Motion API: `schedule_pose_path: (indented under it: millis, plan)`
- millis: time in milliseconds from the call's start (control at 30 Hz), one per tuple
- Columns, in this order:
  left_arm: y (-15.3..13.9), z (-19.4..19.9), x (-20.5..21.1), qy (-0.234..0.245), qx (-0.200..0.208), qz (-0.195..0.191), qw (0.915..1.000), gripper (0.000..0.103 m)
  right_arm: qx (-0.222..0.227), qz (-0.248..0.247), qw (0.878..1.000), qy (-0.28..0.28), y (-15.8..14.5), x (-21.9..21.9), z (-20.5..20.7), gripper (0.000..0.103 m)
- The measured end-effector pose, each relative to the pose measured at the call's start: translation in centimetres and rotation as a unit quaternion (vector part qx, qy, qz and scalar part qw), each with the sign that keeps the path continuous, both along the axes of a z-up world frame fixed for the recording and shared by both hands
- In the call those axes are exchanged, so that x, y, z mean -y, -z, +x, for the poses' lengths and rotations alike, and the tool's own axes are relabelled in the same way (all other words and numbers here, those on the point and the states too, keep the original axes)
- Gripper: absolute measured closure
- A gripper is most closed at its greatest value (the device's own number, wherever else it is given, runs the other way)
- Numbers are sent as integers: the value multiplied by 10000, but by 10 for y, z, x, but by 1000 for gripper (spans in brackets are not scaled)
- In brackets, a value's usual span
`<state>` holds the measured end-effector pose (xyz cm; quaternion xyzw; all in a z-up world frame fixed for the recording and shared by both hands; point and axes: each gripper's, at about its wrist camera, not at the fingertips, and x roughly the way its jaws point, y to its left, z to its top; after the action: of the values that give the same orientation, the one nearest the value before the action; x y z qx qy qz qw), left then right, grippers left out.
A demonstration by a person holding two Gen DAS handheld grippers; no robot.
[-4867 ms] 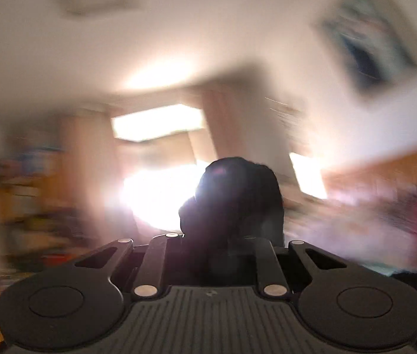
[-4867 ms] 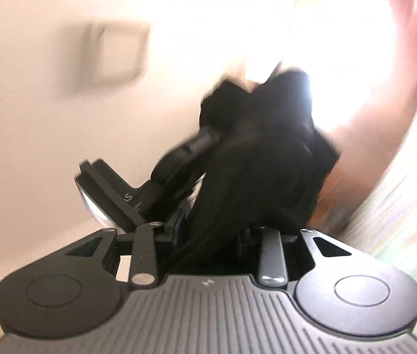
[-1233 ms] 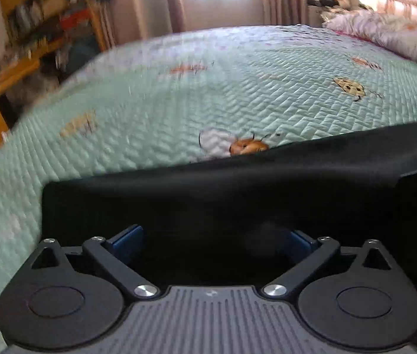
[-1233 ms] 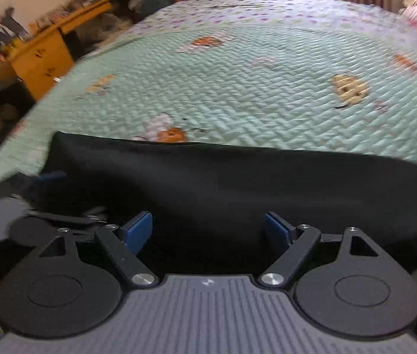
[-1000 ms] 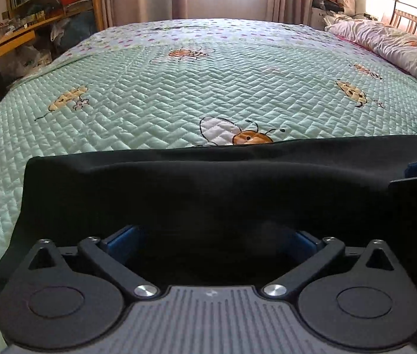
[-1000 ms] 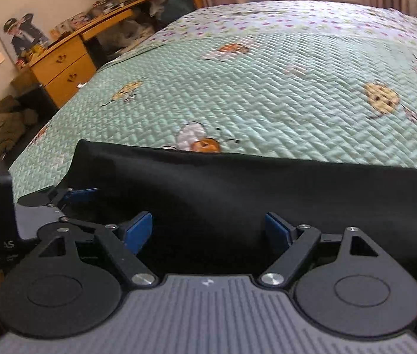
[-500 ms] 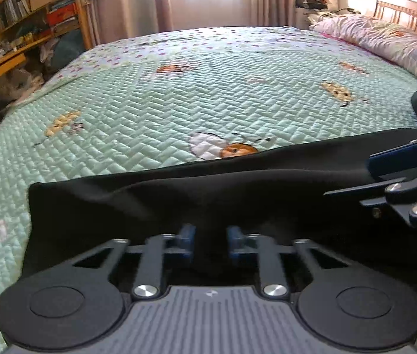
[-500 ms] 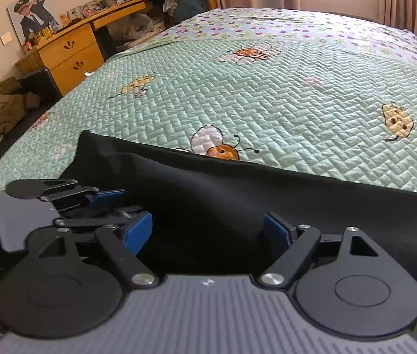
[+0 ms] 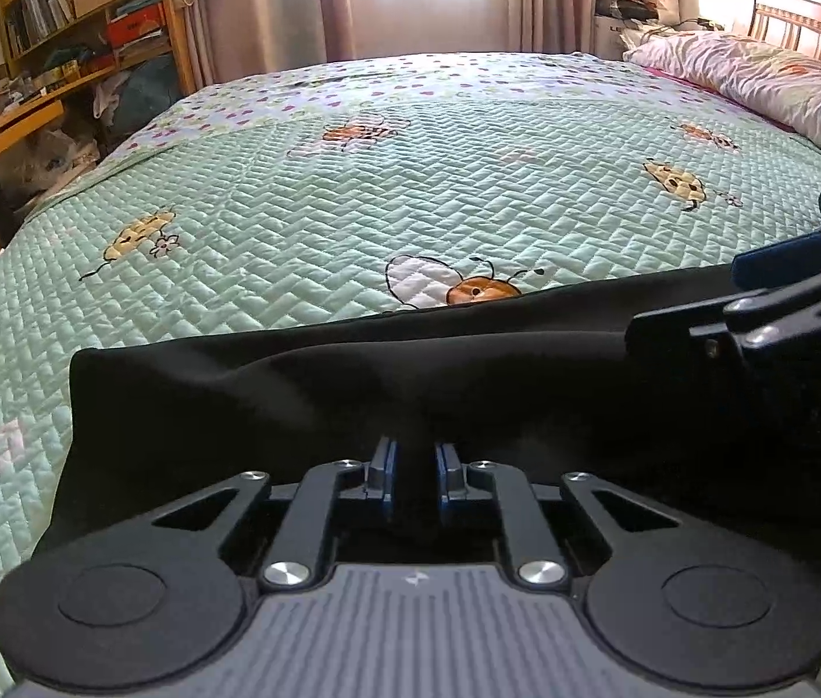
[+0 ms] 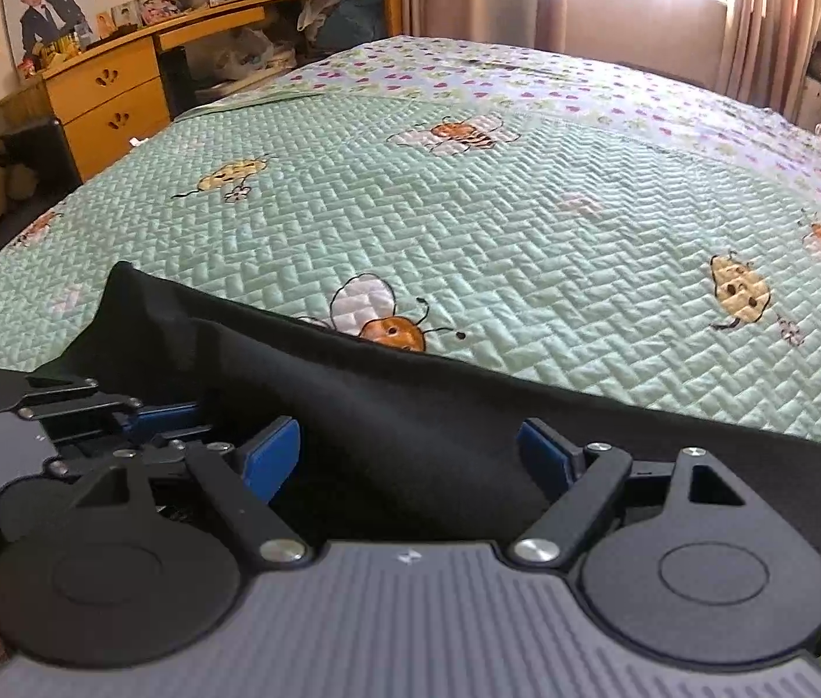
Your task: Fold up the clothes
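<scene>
A black garment (image 9: 271,384) lies spread along the near edge of the bed, its far hem straight across a bee print. My left gripper (image 9: 413,468) is closing its jaws, and a raised fold of the black cloth is pinched between the blue pads. In the right wrist view the garment (image 10: 468,407) lies under my right gripper (image 10: 407,453), whose blue pads stand wide apart above the cloth with nothing pressed between them. The left gripper (image 10: 166,416) shows at the left of that view, and the right gripper (image 9: 788,291) at the right edge of the left wrist view.
The mint quilted bedspread (image 9: 410,186) with bee prints stretches away beyond the garment. A pillow (image 9: 771,81) and wooden headboard sit at the far right. A wooden desk with drawers (image 10: 114,93) and shelves (image 9: 90,17) stand along the left side. Curtains hang at the back.
The left gripper's jaws have come together from wide open and gathered a fold of the black cloth. The right gripper stayed open and shifted slightly; the garment's near part now puckers.
</scene>
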<state>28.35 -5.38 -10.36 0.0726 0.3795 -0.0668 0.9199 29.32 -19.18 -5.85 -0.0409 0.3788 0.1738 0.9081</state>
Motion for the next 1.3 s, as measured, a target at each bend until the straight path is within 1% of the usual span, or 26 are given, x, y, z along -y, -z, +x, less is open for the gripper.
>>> schedule_pose_path:
  millis: [33,100,167,233,267,300,333,400,467,500,567,600,633,700,733,767,800,867,933,1000,1033,1100,1233,1300]
  plan:
    - [0,2,0,-16,4,26,10000,91,-6,2,10000,-9,-1,-1,2,20]
    - [-1,8,-3,-111,25,94,9999,95,16,-28,10000,-1,-2,-2,3,20]
    - [-2,15,-6,-224,130,193,9995,97,90,-129,9999,34,-2,-4,3,20]
    - [-9,21,-12,-347,294,174,9988,98,138,-184,9997,47,-1,-6,4,20]
    - [-13,22,-13,-411,440,238,9979,103,155,-188,9997,47,-1,-6,4,20]
    - [-17,23,-15,-450,574,282,9969,103,157,-121,9998,21,0,-6,4,20]
    - [-21,23,-18,-376,624,224,9971,103,149,-31,9999,-19,2,-4,4,20]
    - [-21,24,-22,-261,496,16,9984,103,-102,519,9981,-323,6,2,5,20]
    - [-13,23,-21,-228,377,83,9990,101,-433,664,9955,-527,13,3,5,20]
    - [-8,22,-20,-231,338,104,9991,100,-581,707,9939,-620,16,3,4,20]
    - [2,19,-18,-238,260,147,9993,99,-616,416,9956,-577,19,1,-3,20]
    - [6,18,-17,-253,240,188,9992,94,-618,291,9963,-515,21,0,-8,20]
    - [7,16,-14,-322,310,324,9985,90,-614,212,9969,-440,22,0,-12,20]
    - [10,11,-9,-459,449,594,9962,69,-574,-69,9980,-248,25,0,-21,20]
    - [11,9,-6,-522,523,746,9945,62,-550,-203,9982,-153,26,0,-25,20]
    - [12,6,-2,-553,614,972,9918,52,-503,-293,9983,-72,26,1,-32,20]
    - [12,2,-1,-559,682,1125,9897,45,-461,-371,9982,4,26,1,-38,20]
    - [10,-2,-1,-557,750,1201,9884,41,-463,-344,9983,88,23,6,-47,20]
    - [8,-5,-2,-556,816,1264,9871,37,-561,-334,9977,158,23,10,-55,20]
    - [0,-11,-6,-553,874,1178,9876,29,-658,-412,9967,234,26,13,-61,20]
    - [-4,-14,-5,-515,938,1146,9876,28,-708,-476,9959,291,28,15,-64,20]
    - [-11,-22,-5,-434,1067,1091,9873,20,-770,-536,9949,360,29,16,-72,20]
    - [-21,-42,5,-190,1297,1196,9841,16,-823,-679,9930,504,31,17,-85,20]
    - [-26,-51,9,-79,1408,1231,9823,10,-817,-755,9922,570,32,18,-90,20]
